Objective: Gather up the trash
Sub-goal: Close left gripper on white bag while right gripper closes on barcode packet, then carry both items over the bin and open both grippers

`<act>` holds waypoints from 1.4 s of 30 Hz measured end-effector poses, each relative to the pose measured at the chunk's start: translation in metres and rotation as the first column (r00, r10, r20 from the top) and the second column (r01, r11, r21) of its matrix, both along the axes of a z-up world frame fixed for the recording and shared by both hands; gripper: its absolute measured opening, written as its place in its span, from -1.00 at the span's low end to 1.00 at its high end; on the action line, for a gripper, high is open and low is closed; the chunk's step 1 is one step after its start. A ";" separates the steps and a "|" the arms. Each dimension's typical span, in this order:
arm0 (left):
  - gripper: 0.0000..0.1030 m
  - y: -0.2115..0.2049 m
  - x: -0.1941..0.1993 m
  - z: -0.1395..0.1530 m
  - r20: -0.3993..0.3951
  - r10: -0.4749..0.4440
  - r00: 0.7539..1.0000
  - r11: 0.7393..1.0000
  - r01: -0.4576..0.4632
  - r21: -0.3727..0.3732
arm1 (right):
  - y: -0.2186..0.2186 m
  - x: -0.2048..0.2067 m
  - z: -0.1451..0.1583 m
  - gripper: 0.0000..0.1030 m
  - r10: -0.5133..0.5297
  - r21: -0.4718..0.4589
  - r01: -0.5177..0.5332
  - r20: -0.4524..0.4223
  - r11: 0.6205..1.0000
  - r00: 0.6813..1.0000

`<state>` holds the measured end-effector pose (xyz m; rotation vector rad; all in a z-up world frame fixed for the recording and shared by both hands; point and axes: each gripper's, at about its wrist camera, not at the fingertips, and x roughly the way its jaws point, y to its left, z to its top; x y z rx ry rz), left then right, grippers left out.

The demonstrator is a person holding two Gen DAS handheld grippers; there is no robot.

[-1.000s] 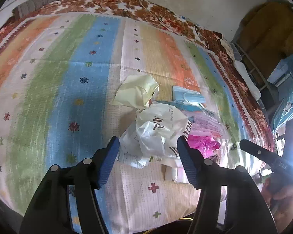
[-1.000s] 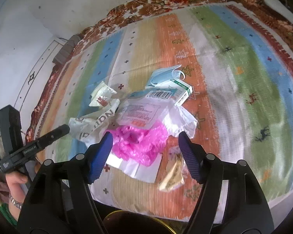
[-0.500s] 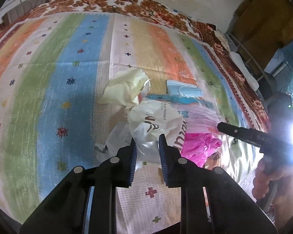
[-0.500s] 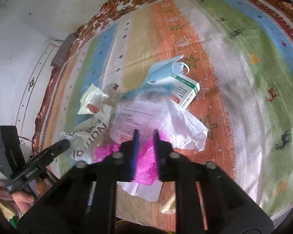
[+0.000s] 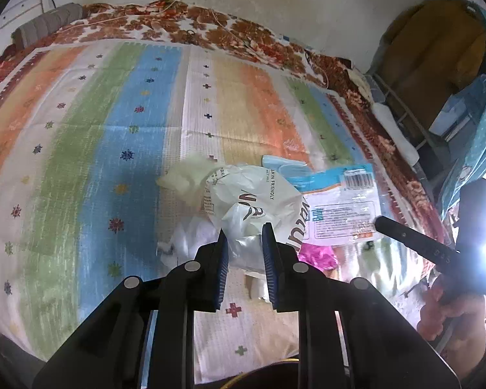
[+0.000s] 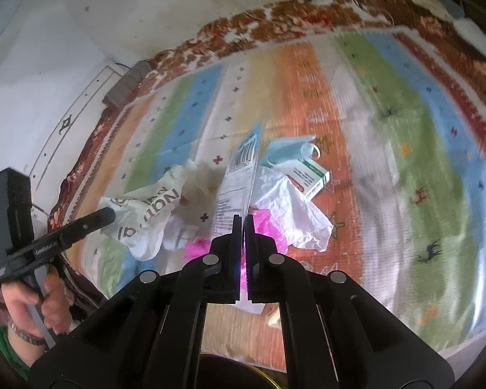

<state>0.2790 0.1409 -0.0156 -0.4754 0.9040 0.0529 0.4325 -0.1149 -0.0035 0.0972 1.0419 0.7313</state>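
A pile of trash lies on a striped bedspread (image 5: 113,136). My left gripper (image 5: 243,233) is shut on a white printed plastic bag (image 5: 256,207) and holds it lifted; the bag also shows in the right wrist view (image 6: 145,214). My right gripper (image 6: 243,220) is shut on a flat blue-and-white printed packet (image 6: 236,188), held up on edge; it also shows in the left wrist view (image 5: 340,207). Under them lie a pink plastic bag (image 6: 269,227), a clear white bag (image 6: 288,207), a blue face mask (image 6: 288,150), a small green-and-white box (image 6: 311,176) and a yellowish wrapper (image 5: 191,175).
The bed's near edge runs just below both grippers. A floral blanket (image 5: 194,29) and a wall lie at the far side. A brown garment (image 5: 431,52) and a rack stand to the right of the bed. A yellow rim (image 6: 265,372) shows below the right gripper.
Both grippers went from open to shut. The left one closed on the white bag and lifted it. The right one closed on the printed packet and raised it on edge.
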 end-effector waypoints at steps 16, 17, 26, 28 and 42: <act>-0.65 -0.038 -0.046 0.042 0.060 -0.063 0.996 0.998 0.061 0.029 | -0.017 -0.090 0.061 -0.99 0.076 -0.063 -0.065 0.199 0.996 0.977; -0.65 -0.041 -0.049 0.044 0.059 -0.064 0.996 0.998 0.062 0.030 | -0.020 -0.095 0.063 -0.99 0.077 -0.064 -0.065 0.207 0.996 0.975; -0.65 -0.056 -0.084 0.057 0.075 -0.066 0.995 0.998 0.064 0.024 | -0.045 -0.145 0.076 -0.99 0.081 -0.077 -0.063 0.253 0.995 0.964; -0.65 -0.059 -0.093 0.057 0.075 -0.064 0.995 0.998 0.062 0.020 | -0.049 -0.154 0.076 -0.99 0.081 -0.082 -0.061 0.257 0.995 0.963; -0.65 -0.079 -0.153 0.052 0.084 -0.061 0.995 0.998 0.062 -0.008 | -0.072 -0.211 0.064 -0.99 0.065 -0.100 -0.040 0.257 0.994 0.964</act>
